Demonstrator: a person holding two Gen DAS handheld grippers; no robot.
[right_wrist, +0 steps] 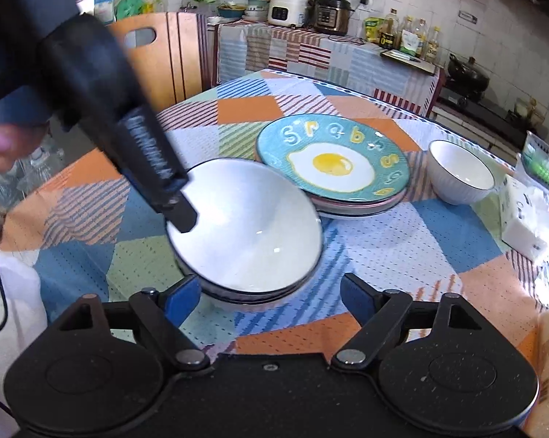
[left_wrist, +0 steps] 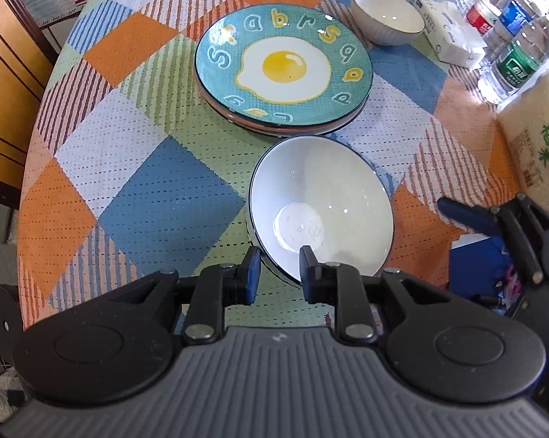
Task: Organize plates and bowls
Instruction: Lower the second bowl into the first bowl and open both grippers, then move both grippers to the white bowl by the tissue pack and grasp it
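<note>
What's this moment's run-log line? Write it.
left gripper: astride large bowl rim, grip unclear | right gripper: open, empty | plates: stacked

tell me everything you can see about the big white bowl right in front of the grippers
The big white bowl is wide and shallow, glossy like glazed ceramic, with a thin dark rim line and an empty inside. It seems to be nested on another bowl, on the patchwork tablecloth, tilted, just before the stacked egg plate. The left gripper straddles its near rim, one finger inside.
</note>
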